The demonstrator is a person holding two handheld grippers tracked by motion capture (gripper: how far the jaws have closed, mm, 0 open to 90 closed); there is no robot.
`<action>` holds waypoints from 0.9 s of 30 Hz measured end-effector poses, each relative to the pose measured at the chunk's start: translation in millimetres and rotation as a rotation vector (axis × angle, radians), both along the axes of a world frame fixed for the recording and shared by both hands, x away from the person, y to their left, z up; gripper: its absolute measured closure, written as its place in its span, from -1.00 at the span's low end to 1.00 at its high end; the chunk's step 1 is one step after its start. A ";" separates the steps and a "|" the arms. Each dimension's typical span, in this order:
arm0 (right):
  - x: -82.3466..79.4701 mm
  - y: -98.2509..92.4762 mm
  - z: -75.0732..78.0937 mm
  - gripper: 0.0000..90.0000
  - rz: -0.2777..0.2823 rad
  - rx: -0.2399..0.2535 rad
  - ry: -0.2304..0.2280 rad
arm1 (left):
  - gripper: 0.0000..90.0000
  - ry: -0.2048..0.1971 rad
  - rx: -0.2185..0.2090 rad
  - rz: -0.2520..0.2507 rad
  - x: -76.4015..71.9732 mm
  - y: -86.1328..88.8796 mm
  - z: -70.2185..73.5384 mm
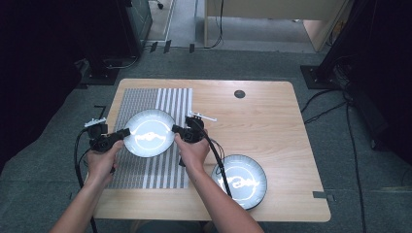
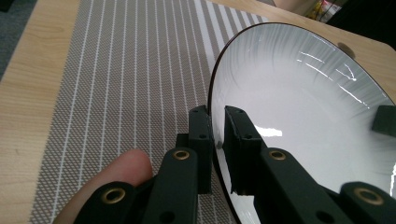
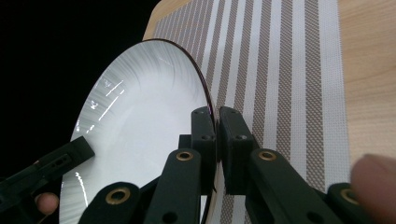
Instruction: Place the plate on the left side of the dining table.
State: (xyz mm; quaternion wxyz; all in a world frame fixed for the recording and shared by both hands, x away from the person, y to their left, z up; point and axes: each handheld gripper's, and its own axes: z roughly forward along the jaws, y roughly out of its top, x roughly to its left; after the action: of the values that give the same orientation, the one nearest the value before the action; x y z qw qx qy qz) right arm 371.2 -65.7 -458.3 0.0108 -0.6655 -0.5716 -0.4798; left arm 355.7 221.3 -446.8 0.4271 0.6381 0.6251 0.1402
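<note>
**Two grips on one plate**

Our left gripper (image 2: 217, 140) and right gripper (image 3: 217, 140) each pinch an opposite edge of the plate (image 1: 148, 133), jaws nearly closed on its thin rim. We judge it best to keep both hands level and lower together, so neither edge slips. The plate hangs over the striped mat (image 1: 167, 99); it is white and glossy, with a dark rim and fine radial lines.
</note>
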 end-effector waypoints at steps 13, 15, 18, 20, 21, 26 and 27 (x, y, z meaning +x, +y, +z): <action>26.3 20.7 -24.3 0.93 -0.025 -0.053 0.016 | 0.86 0.041 -0.013 0.060 31.0 9.2 -22.6; 30.4 22.2 -26.2 0.93 -0.032 -0.070 0.024 | 0.85 0.056 -0.016 0.063 36.0 8.7 -28.3; 36.9 23.9 -29.7 0.93 -0.038 -0.080 0.037 | 0.85 0.073 -0.019 0.066 42.7 8.6 -33.7; 41.3 24.8 -32.7 0.93 -0.041 -0.087 0.038 | 0.85 0.075 -0.007 0.070 48.5 8.2 -34.4; 43.5 25.2 -34.4 0.93 -0.040 -0.088 0.040 | 0.85 0.074 -0.003 0.073 51.0 7.8 -34.3; 52.5 27.6 -38.8 0.94 -0.050 -0.090 0.052 | 0.85 0.089 0.006 0.079 61.1 7.6 -35.5; 54.0 27.5 -39.4 0.94 -0.050 -0.093 0.050 | 0.85 0.091 0.009 0.079 62.9 7.4 -35.5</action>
State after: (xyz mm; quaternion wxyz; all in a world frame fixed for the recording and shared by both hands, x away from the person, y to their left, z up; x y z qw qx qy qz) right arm 425.2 -38.2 -497.7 -0.0177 -0.6914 -0.5758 -0.4360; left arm 418.7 228.7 -482.3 0.3895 0.6207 0.6678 0.1308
